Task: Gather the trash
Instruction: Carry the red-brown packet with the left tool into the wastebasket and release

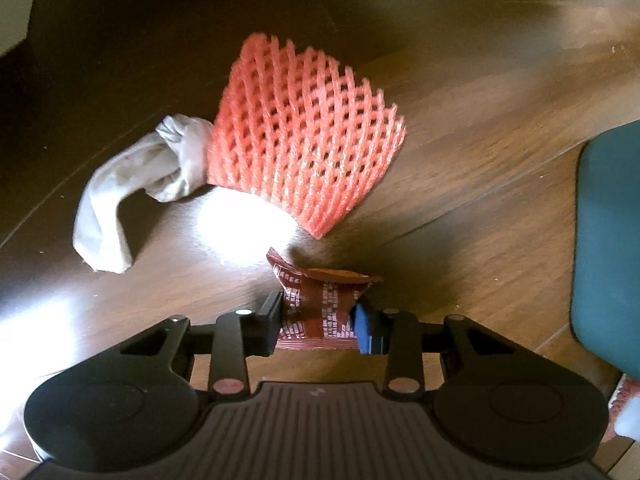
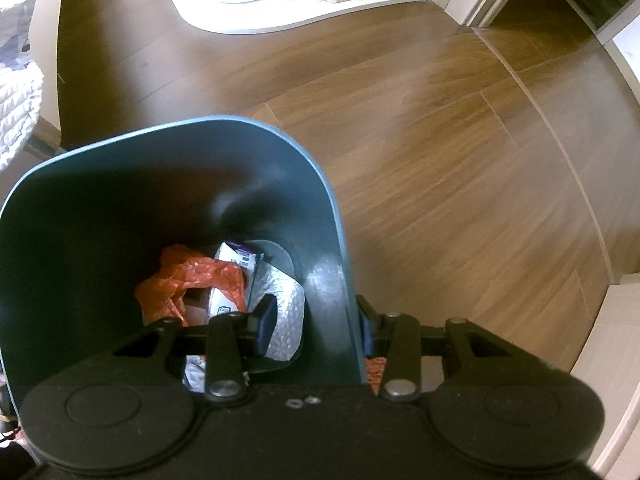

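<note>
1. Left gripper (image 1: 318,322) pointing straight down at the brown wood-plank floor (image 1: 460,128), jaws pinched on a crumpled dark-red foil snack wrapper with white print (image 1: 320,304); black pad pressing its left side, blue pad its right.
2. Wrapper standing between the pads, torn top edge flared open toward the far side, lower end at or just above the floor; cannot tell which.
3. Beyond the wrapper, a coral-red foam mesh fruit sleeve (image 1: 304,136) lying on the floor, spread like a fan.
4. Touching the sleeve's left edge, a twisted grey-white scrap of cloth or paper (image 1: 132,196), trailing down and left.
5. Bright patch of glare on the planks between sleeve and wrapper.
6. Right gripper (image 2: 320,324) clamped on the wall of a dark teal plastic waste bin (image 2: 324,216): one finger inside, the other outside the rim.
7. Inside the bin: a crumpled orange plastic bag (image 2: 180,280), a white-and-purple carton (image 2: 238,258), silvery bubble wrap (image 2: 288,308).
8. Same teal bin showing at the right edge of the left wrist view, near the wrapper.
</note>
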